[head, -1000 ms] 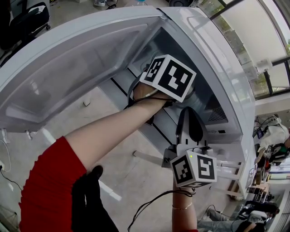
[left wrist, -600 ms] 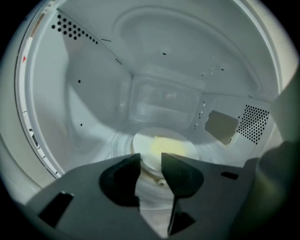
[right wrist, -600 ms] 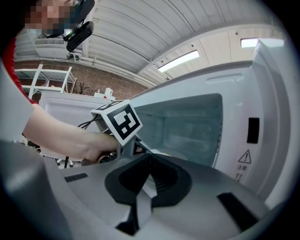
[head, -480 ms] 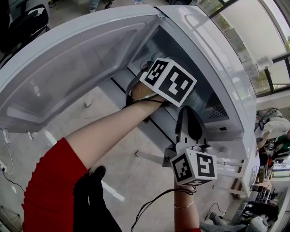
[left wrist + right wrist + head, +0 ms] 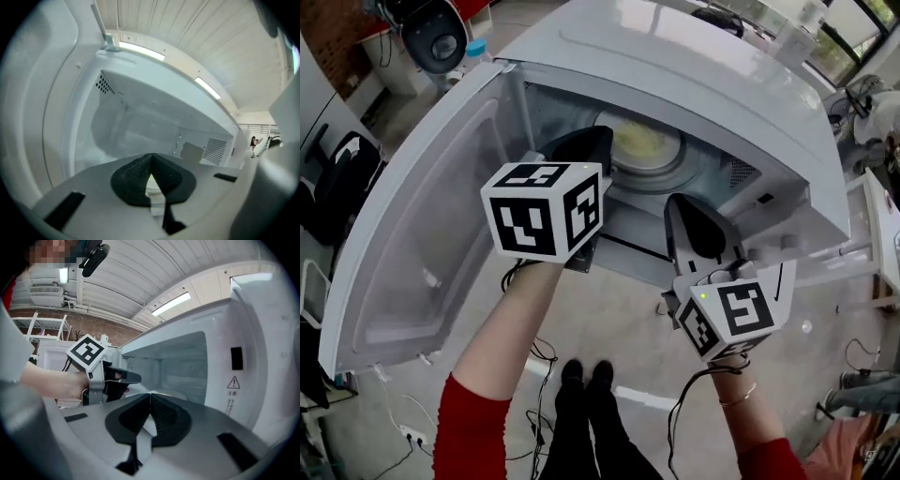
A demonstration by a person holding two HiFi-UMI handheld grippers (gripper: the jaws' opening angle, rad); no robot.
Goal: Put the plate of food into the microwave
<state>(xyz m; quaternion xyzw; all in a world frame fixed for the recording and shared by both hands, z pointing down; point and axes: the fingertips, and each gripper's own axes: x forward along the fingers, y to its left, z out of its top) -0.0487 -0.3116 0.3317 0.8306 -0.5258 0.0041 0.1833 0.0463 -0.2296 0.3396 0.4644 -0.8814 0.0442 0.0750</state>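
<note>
The white microwave (image 5: 675, 66) stands open, and the plate of yellowish food (image 5: 639, 142) sits on the turntable inside it. My left gripper (image 5: 596, 139) hangs at the left of the opening, just in front of the plate. Its jaws are shut tip to tip with nothing held, which also shows in the left gripper view (image 5: 151, 161). My right gripper (image 5: 682, 211) is lower, in front of the microwave's bottom edge, also shut and empty (image 5: 150, 397). The right gripper view shows the left gripper (image 5: 110, 378) at the mouth of the cavity (image 5: 183, 362).
The microwave door (image 5: 412, 253) hangs wide open to the left. The control side with a warning label (image 5: 233, 383) is on the right. Below are the floor, loose cables (image 5: 534, 356) and the person's shoes (image 5: 586, 375). A chair (image 5: 337, 159) stands at far left.
The left gripper has come back out of the cavity to its opening and its jaws have shut. The head view has swung, so the plate inside now shows. The right gripper stays low.
</note>
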